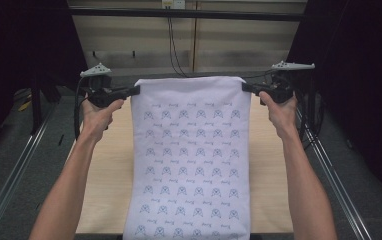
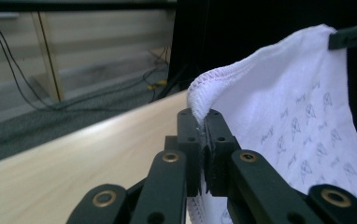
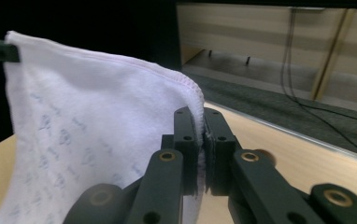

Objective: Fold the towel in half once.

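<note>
We see the left gripper (image 1: 135,90) and the right gripper (image 1: 246,87) each clamped tight on an upper corner of the towel (image 1: 191,160), stretched across the frame's centre above the wooden table (image 1: 104,175). It is soft white terry, stitched hem, printed with small blue motifs, wording unreadable. The gripper views show the pinched hem close up.
</note>
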A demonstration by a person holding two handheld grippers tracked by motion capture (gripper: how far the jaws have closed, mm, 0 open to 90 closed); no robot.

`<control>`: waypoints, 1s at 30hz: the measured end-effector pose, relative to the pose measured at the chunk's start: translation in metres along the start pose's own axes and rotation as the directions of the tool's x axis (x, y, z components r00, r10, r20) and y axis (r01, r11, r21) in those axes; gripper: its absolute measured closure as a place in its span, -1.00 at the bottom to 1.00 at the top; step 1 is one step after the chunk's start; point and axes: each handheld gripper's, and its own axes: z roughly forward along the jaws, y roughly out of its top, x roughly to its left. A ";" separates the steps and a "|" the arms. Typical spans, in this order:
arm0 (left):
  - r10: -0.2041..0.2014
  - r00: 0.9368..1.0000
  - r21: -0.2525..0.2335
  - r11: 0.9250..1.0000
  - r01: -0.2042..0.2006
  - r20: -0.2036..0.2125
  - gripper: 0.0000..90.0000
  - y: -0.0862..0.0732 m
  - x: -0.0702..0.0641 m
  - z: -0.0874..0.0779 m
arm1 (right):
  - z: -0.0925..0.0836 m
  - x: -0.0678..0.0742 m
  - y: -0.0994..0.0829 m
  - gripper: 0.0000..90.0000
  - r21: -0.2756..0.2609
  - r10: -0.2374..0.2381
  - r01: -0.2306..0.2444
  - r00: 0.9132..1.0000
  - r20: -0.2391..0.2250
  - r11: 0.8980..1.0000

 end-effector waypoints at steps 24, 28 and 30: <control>-0.050 0.966 0.221 0.975 -0.008 0.255 0.93 -0.169 -0.097 -0.077 | -0.091 0.109 -0.170 0.90 0.224 -0.014 0.072 0.967 -0.253 0.972; -0.080 0.961 0.334 0.942 -0.014 0.264 0.93 -0.204 -0.108 -0.070 | -0.087 0.120 -0.213 0.90 0.358 0.036 0.061 0.966 -0.257 0.932; -0.108 0.959 0.394 0.919 -0.004 0.263 0.93 -0.218 -0.111 -0.066 | -0.083 0.123 -0.231 0.90 0.428 0.057 0.057 0.967 -0.247 0.902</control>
